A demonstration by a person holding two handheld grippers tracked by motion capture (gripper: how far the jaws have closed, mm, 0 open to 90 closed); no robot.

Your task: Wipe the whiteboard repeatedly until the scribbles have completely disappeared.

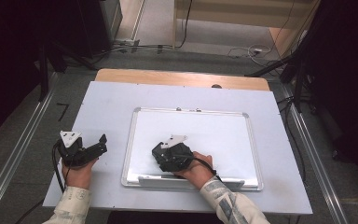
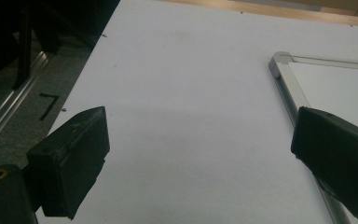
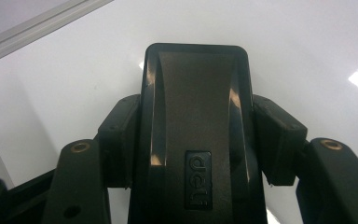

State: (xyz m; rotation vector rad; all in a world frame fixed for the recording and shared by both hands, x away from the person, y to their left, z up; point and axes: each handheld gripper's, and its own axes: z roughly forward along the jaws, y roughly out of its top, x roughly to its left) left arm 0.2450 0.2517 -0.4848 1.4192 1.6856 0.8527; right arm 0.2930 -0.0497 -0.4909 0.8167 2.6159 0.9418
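1. Right gripper view shows a black, glossy plastic whiteboard eraser (image 3: 196,135) with a rounded oblong top and a moulded logo, clamped between the two black jaws of the right gripper (image 3: 196,140); the pads press on its long sides, so this claw is clenched on the eraser.
2. Landmark: the white, silver-framed rectangular whiteboard (image 1: 233,135) lying flat on the pale grey table sheet (image 1: 107,102). The eraser sits over the board's near-left part, low to its white face; whether it touches the surface I cannot tell.
3. Its long axis runs straight out along the jaws, pointing away from the person towards the board's far-left part.
4. The bare writing surface spreads from the eraser to the board's right and far sides, so any wiping stroke, as I judge it, would run that way, with the eraser's broad face kept flat to the board.
5. Left gripper (image 1: 81,148) rests off the board, just beside its left frame edge (image 2: 289,88), jaws spread wide with nothing between them.
6. The right hand (image 1: 196,170) is the one on the board; the left hand (image 1: 77,175) is nearer the frame's left side, placed to steady it if needed.
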